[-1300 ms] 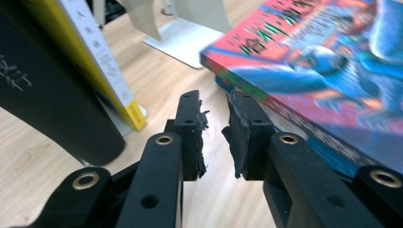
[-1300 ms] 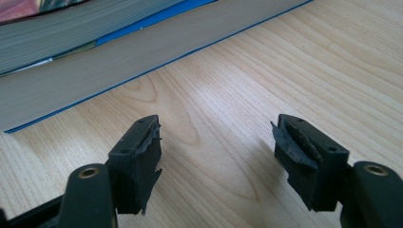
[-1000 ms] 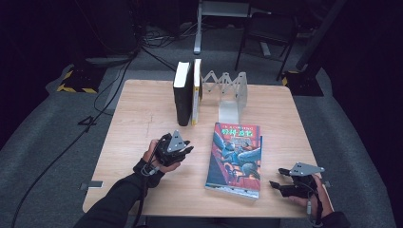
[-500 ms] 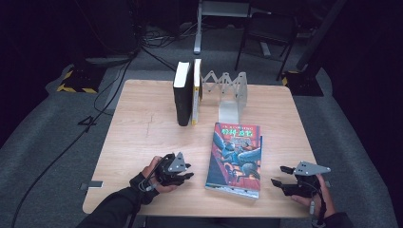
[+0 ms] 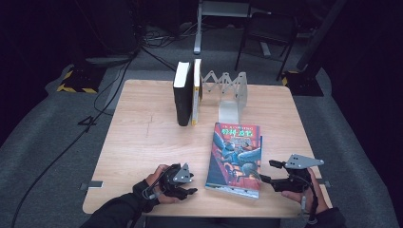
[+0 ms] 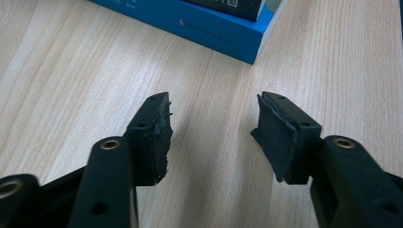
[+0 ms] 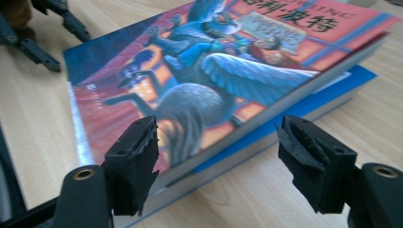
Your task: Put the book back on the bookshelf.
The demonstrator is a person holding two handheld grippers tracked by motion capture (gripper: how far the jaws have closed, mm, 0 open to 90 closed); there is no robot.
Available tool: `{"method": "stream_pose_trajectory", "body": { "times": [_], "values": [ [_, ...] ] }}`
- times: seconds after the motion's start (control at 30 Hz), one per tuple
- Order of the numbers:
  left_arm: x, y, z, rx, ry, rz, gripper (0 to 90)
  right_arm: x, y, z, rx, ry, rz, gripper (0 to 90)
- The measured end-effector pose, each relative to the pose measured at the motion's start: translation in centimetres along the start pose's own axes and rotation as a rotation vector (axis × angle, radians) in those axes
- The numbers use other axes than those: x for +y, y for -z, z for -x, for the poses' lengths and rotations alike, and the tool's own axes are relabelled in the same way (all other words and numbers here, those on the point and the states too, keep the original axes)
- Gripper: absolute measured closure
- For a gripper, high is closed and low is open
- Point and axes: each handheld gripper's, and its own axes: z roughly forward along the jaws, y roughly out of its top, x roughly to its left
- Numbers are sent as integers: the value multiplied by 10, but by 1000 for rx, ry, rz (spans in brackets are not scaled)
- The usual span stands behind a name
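Right tool [image 5: 266,172] jaws wide apart, empty, straddling near right corner of colourful book [image 5: 235,158]; the left pad [image 7: 135,161] hides part of that corner. Left tool [image 5: 189,184] also wide open, nothing held, just left of the book's near edge; only its blue corner [image 6: 252,45] visible there, rest cut off. Book lies flat on counter [image 5: 142,137], long axis running near-to-far, title end away. Two upright books [image 5: 187,97] and metal expanding rack [image 5: 230,95] stand farther back.

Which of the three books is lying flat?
The colourful illustrated book lies flat near the table's front edge; the black book and the yellow-edged book stand upright.
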Motion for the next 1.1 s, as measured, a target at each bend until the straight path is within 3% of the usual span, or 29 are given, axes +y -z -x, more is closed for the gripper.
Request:
{"method": "stream_pose_trajectory", "body": {
  "times": [0.1,0.33,0.6,0.77,0.87,1.1],
  "values": [
    [-1,-1,-2,-1,3,6,419,4,-3,-5,21,1,-20,294],
    [-5,-1,-9,-6,52,14,332,3,-18,-9,47,-8,-102,290],
    [-7,-2,-12,-10,68,23,276,2,-22,-4,77,-56,-122,263],
    [-9,-5,-16,-11,64,44,221,3,-27,3,121,-83,-146,235],
    [-9,-6,-16,-6,67,53,202,6,-29,2,115,-58,-156,229],
    [-3,-12,-21,0,73,48,185,9,-31,4,130,-66,-180,221]
  ]
}}
